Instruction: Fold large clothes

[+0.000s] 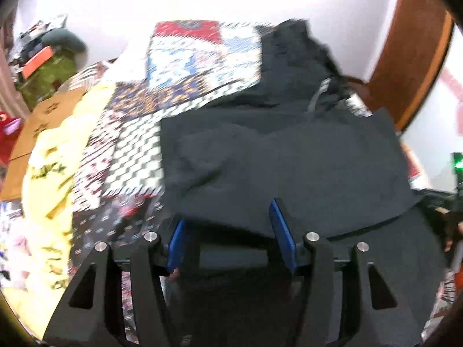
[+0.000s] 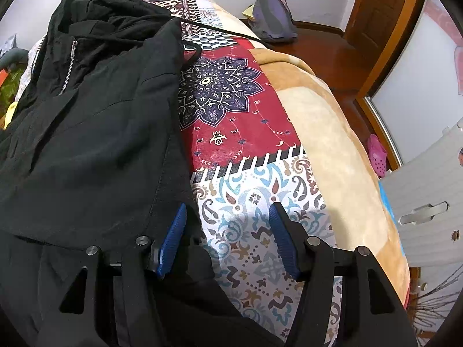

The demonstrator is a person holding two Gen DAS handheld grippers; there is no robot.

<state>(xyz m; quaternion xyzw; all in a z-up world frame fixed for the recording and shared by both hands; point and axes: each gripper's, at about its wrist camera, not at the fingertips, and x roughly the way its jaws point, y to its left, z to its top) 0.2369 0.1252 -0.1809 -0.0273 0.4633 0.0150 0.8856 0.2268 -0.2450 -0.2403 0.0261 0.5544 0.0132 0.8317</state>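
A black hooded zip jacket [image 1: 289, 159] lies spread on a patterned bedspread [image 1: 139, 144]. One layer is folded over another, and the folded edge runs just in front of my left gripper [image 1: 228, 214]. Its blue pads stand apart with the black cloth lying loose between them, not pinched. In the right wrist view the jacket [image 2: 86, 130] fills the left side, with its zip [image 2: 68, 66] and hood [image 2: 101, 8] at the far end. My right gripper [image 2: 228, 205] hangs open at the jacket's right edge. Its left finger is over the black cloth and its right finger over the bare bedspread [image 2: 225, 133].
A yellow printed garment [image 1: 55, 167] lies on the bed to the left, by a cardboard box [image 1: 37, 127]. A tan blanket [image 2: 327, 133] covers the bed's right edge. Beyond it are a purple bag [image 2: 272, 14], a pink shoe [image 2: 376, 150] and a white plastic panel [image 2: 428, 202].
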